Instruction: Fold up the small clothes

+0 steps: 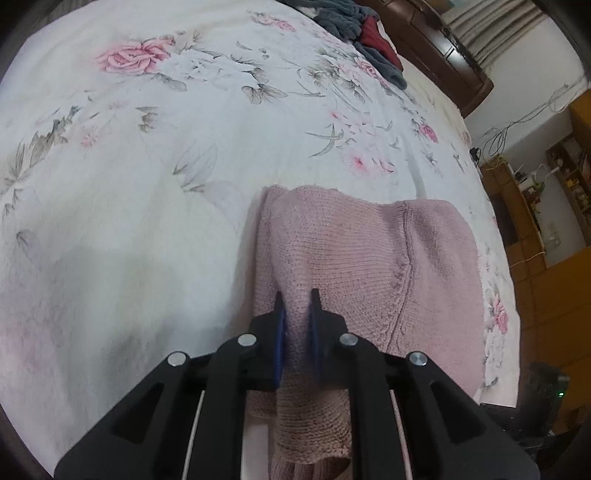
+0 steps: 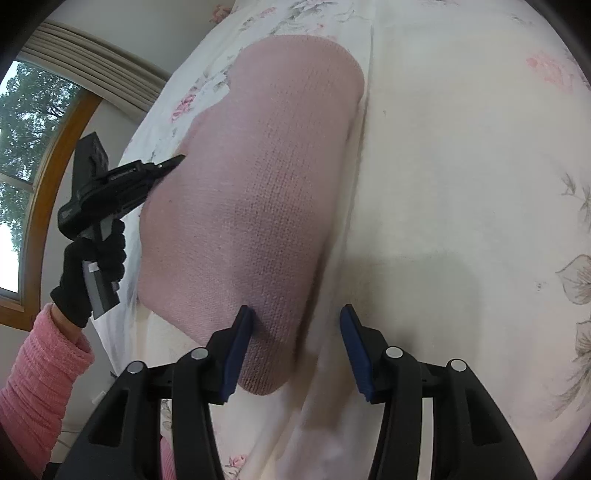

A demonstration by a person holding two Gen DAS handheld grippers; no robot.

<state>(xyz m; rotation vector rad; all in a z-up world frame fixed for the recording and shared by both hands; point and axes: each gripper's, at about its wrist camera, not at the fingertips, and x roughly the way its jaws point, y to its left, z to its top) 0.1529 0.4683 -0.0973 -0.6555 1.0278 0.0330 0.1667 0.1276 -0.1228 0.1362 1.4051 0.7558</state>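
A small pink knitted garment (image 1: 369, 266) lies folded on the floral bedsheet (image 1: 147, 184). My left gripper (image 1: 296, 295) is shut on a bunched ridge of the knit near its close edge, with a loose part hanging below the blue pads. In the right wrist view the same pink knit (image 2: 258, 192) spreads ahead, and the left gripper (image 2: 173, 161) pinches its far left edge, held by a black-gloved hand (image 2: 92, 266). My right gripper (image 2: 297, 314) stands open over the garment's near corner, its left pad (image 2: 236, 354) against the knit and nothing clamped.
Grey and red clothes (image 1: 354, 26) are piled at the bed's far side near a dark wooden headboard (image 1: 443, 48). Wooden furniture with cables (image 1: 535, 206) stands to the right of the bed. A window (image 2: 22, 155) and a pink sleeve (image 2: 40, 387) are at left.
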